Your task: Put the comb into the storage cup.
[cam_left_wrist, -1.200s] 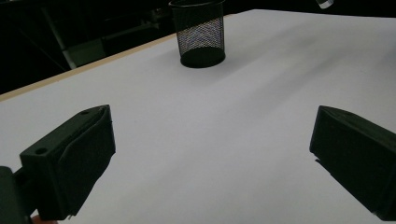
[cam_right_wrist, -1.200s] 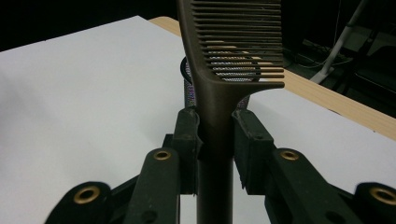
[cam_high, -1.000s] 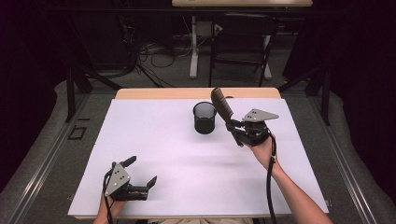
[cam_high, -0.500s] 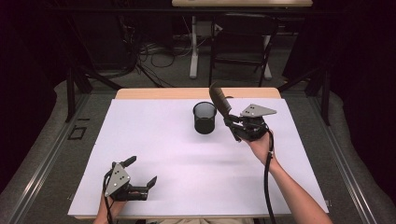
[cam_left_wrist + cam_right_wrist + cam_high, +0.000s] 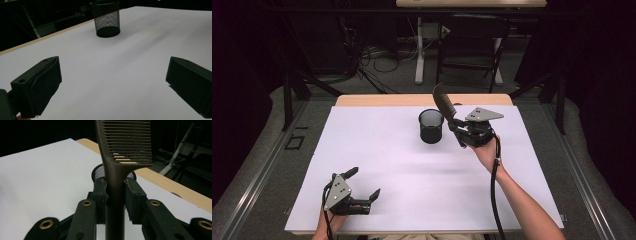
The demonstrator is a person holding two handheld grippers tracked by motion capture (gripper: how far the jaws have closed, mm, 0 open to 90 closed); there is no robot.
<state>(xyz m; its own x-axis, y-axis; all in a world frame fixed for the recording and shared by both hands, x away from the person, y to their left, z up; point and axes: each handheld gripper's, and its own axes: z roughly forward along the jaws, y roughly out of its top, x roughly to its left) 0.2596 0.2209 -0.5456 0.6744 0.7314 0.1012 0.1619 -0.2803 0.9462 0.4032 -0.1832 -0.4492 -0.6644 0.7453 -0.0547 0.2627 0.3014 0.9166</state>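
Left tool (image 5: pixel 362 187): rests low at the near-left corner of the surface (image 5: pixel 377 165), jaws spread wide apart with nothing between them. In the left gripper view only bare white surface lies between its 2 jaws, and the mesh cup (image 5: pixel 105 18) stands well ahead of it.

Mesh cup (image 5: pixel 431 126): black wire pen cup, upright, mouth up, near the far edge of the surface at centre. It looks empty, though the inside is dark and hard to read.

Right tool (image 5: pixel 455 126): clenched on the handle of a dark brown comb (image 5: pixel 444 104). In the right gripper view both pads press the comb's (image 5: pixel 117 165) handle from either side. The comb's long axis runs up and away from the jaws, toothed end highest, tilted toward the cup.

Key relation: the cup stands just to the left of the right tool, its rim (image 5: pixel 98 171) directly behind and below the held handle. The right hand is far nearer the cup than the left. Judgement: dropping the comb in calls for a short shift left with the comb turned nearer vertical.

Count: 2 tools, 1 comb, 1 cup.
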